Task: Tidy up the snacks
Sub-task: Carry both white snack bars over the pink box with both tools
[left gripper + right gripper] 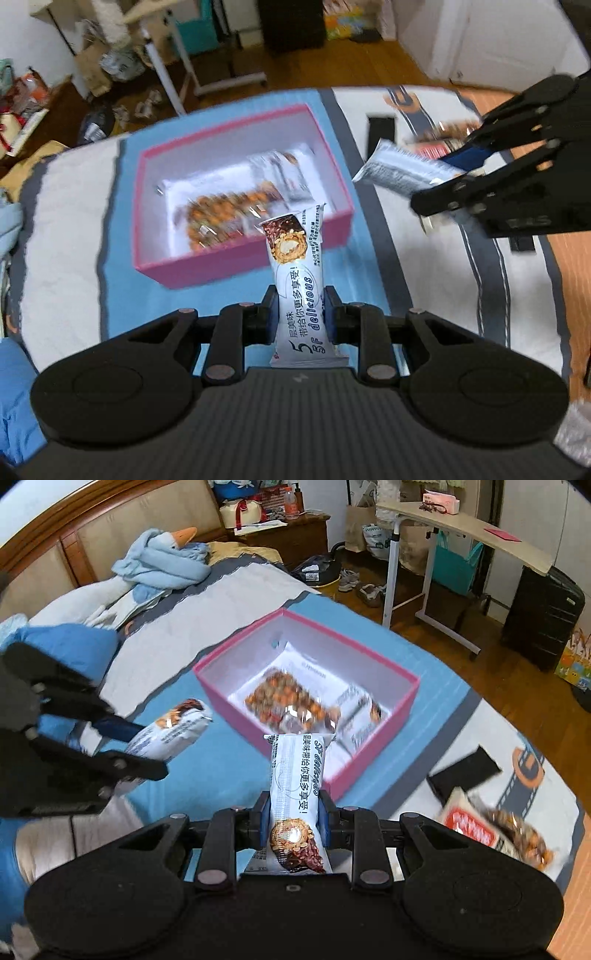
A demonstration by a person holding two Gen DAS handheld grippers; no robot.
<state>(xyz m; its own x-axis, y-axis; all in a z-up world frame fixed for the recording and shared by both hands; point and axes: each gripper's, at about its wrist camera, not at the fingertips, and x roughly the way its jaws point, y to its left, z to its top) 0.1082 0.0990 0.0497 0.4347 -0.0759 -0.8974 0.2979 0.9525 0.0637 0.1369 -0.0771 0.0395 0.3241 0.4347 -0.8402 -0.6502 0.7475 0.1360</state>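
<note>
- Pink box (236, 258) sits open on a blue cloth (122, 206) over the bed, mid-frame in both views; its inside is white.
- Already in the box: a nut pack (284, 698) lying flat across the middle, and one wrapped bar (360, 710) against the right wall in the right wrist view. So at least two snacks look sorted.
- Left gripper (301, 314), bottom centre of its own view, is clamped on a white bar (295, 280) that points up toward the box's near wall. The bar is off the bed, not yet over the opening.
- Right gripper (293, 812), bottom centre of its view, is likewise closed around a second bar (293, 786), whose far end overlaps the box's near corner in the picture. In the left wrist view it comes in from the right edge with the bar aimed at the box.
- Left to do, as I judge it: both held bars need to go into the box, where free floor shows along the left side.
- Still out on the bed at lower right of the right wrist view: a red-labelled pack (472, 829) and a nut bag (524, 840), blurred, beside a black flat thing (465, 771) I cannot identify.
- Roughly the middle of the task.
</note>
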